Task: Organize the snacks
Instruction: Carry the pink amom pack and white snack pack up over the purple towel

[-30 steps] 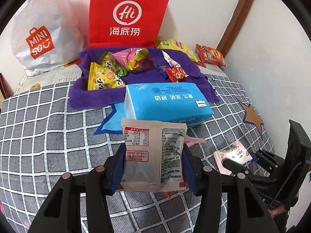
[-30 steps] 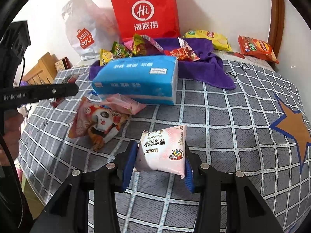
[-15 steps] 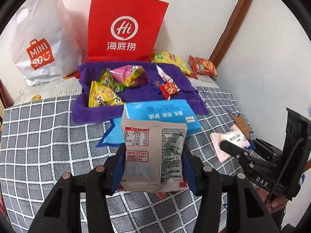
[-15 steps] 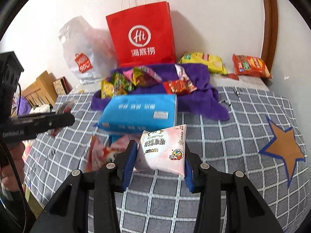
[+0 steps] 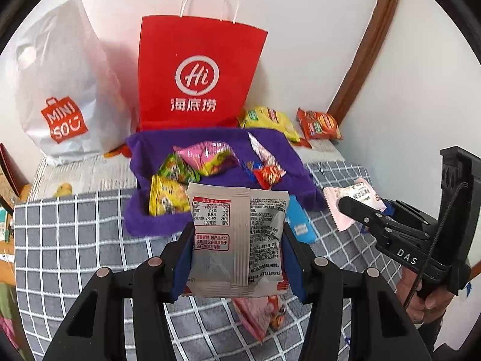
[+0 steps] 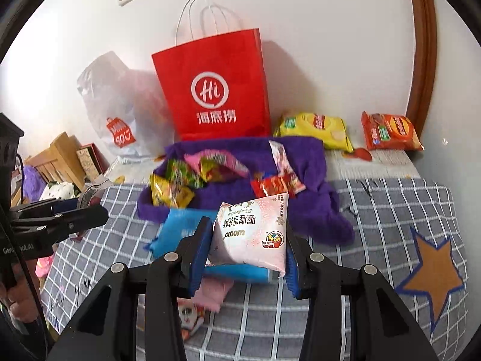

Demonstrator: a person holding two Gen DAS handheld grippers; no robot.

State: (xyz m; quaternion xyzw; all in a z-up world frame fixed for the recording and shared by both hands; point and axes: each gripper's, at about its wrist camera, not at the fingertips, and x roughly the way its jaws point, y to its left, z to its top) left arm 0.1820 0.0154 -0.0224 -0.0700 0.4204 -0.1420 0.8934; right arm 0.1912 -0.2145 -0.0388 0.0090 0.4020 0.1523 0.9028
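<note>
My left gripper (image 5: 237, 258) is shut on a silver snack packet (image 5: 237, 240), held upright above the checked bedspread with its printed back facing the camera. My right gripper (image 6: 245, 252) is shut on a pink snack packet (image 6: 252, 234), also lifted clear of the bed. In the left wrist view the right gripper (image 5: 357, 207) shows at the right edge with that pink packet (image 5: 351, 198). Beyond both lies a purple cloth (image 5: 210, 222) bearing several small snack packs (image 5: 207, 159). A red paper bag (image 5: 198, 75) stands behind it against the wall.
A blue tissue pack (image 6: 177, 234) lies just below the held packets. A white shopping bag (image 5: 60, 90) leans left of the red bag. Yellow (image 6: 315, 129) and orange (image 6: 390, 132) chip bags lie at the back right. More packets (image 5: 261, 316) lie on the bedspread under the left gripper.
Both grippers have risen with their packets still held, so the bed, purple cloth and blue tissue pack look farther away and lower. The red bag's handles have come into view.
</note>
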